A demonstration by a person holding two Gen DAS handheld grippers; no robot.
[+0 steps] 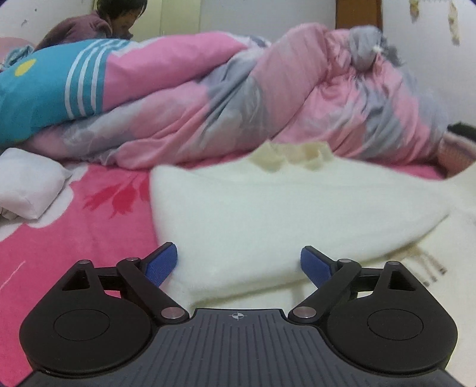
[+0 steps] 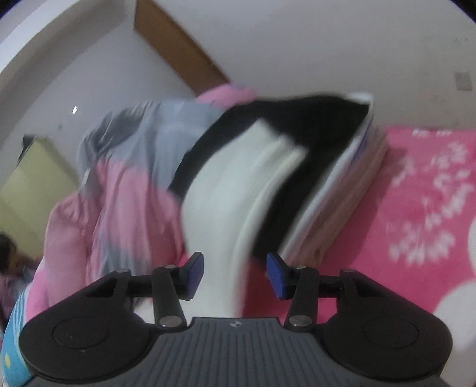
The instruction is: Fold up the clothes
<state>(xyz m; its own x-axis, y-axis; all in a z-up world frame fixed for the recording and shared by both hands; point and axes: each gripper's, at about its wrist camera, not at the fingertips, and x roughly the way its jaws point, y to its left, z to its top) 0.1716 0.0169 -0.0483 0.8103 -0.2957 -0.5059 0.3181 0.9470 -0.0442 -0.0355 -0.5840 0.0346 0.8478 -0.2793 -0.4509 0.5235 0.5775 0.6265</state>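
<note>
A fluffy white garment [image 1: 267, 214] lies folded on the pink flowered bed sheet [image 1: 74, 238]. My left gripper [image 1: 239, 265] hovers over its near edge, jaws wide open and holding nothing. In the blurred, tilted right wrist view, a white cloth [image 2: 226, 193] runs down from a pile of folded clothes [image 2: 342, 184], where a black garment [image 2: 312, 125] lies. The cloth passes between the fingers of my right gripper [image 2: 235, 275]. It lies close to the left pad, with a gap showing at the right pad. The jaws stand partly open.
A bunched pink and grey quilt [image 1: 208, 104] fills the back of the bed, with a blue striped fabric [image 1: 44, 86] on its left. A small white pillow [image 1: 29, 184] lies at the left. A person [image 1: 89, 26] sits behind the quilt. The walls are white, with a brown door frame [image 2: 178, 50].
</note>
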